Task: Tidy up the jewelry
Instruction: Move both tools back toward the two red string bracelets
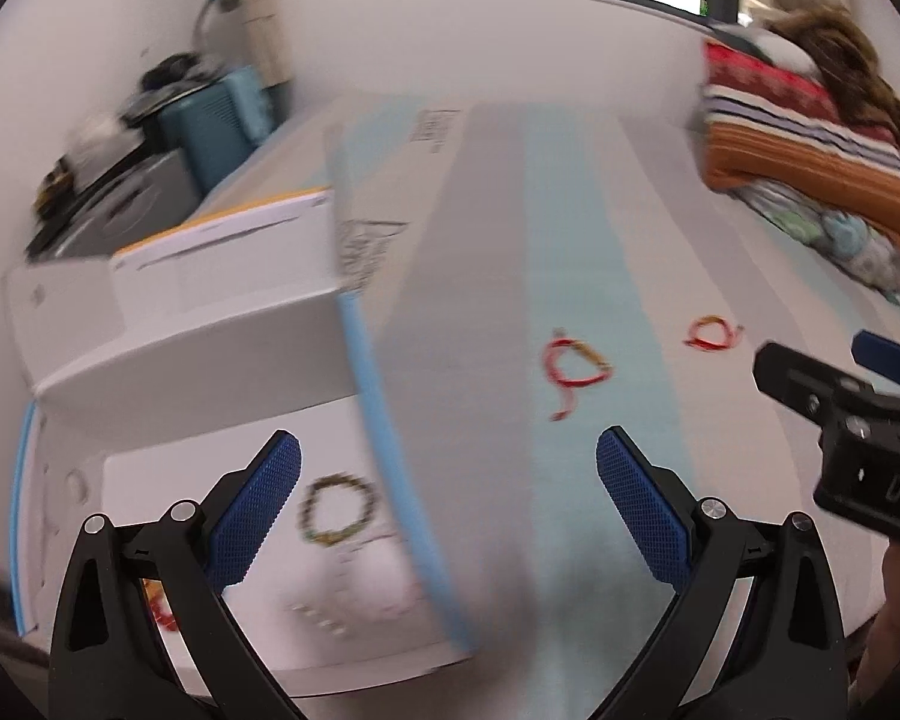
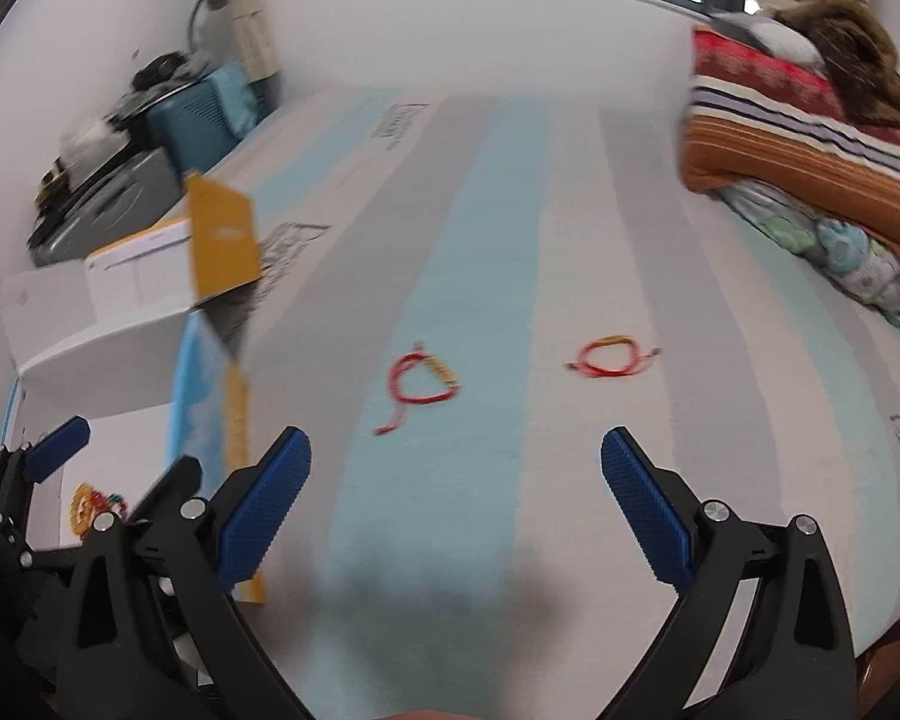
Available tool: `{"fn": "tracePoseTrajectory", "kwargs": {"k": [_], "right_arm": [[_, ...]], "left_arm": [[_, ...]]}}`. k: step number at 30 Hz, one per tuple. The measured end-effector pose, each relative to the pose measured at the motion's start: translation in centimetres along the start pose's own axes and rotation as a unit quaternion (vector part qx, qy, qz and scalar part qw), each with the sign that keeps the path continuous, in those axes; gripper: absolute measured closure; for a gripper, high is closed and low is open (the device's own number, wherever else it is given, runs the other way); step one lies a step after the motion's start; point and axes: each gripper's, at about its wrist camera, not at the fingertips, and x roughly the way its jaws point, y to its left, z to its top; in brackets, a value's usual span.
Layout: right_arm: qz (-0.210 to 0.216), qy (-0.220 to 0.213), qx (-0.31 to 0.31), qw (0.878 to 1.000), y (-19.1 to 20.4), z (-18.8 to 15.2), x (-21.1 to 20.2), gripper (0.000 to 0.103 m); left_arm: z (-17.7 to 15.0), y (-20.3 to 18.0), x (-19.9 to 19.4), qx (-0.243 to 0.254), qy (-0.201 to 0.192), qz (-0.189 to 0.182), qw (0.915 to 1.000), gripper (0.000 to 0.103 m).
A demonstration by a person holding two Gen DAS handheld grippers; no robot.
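Two red cord bracelets lie on the striped bed sheet: one (image 1: 573,369) (image 2: 423,384) with a gold bar and a loose tail, the other (image 1: 711,334) (image 2: 612,357) further right. An open white box (image 1: 258,636) (image 2: 120,450) at the left holds a dark beaded bracelet (image 1: 337,510) and a red-gold piece (image 1: 161,609) (image 2: 93,507). My left gripper (image 1: 448,504) is open and empty over the box's right edge. My right gripper (image 2: 455,498) is open and empty above the sheet, short of the bracelets. The right gripper also shows at the left wrist view's right edge (image 1: 840,396).
The box's raised lid (image 1: 180,306) stands behind it. Folded blankets (image 1: 810,168) (image 2: 810,150) are stacked at the back right. A cluttered side table with a blue box (image 1: 210,120) and a lamp stands at the left by the wall.
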Motion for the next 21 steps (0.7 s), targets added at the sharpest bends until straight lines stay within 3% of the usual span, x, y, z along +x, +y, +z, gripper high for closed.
{"fn": "tracePoseTrajectory", "kwargs": {"k": [6, 11, 18, 21], "right_arm": [[-0.023, 0.029, 0.052, 0.998, -5.7, 1.1, 1.5, 0.009], [-0.028, 0.037, 0.056, 0.997, -8.9, 1.9, 3.6, 0.009], [-0.033, 0.04, 0.064, 0.997, -11.8, 1.4, 8.3, 0.01], [-0.035, 0.052, 0.081, 0.995, -12.8, 1.2, 11.5, 0.01]], "left_arm": [[1.4, -5.4, 2.0, 0.028, 0.005, -0.021, 0.9994, 0.006], [2.1, -7.9, 5.0, 0.036, 0.019, -0.032, 0.9987, 0.006], [2.7, -10.0, 11.5, 0.012, 0.039, -0.05, 0.9979, 0.006], [2.8, -10.6, 14.8, 0.014, 0.052, -0.039, 0.9978, 0.006]]}}
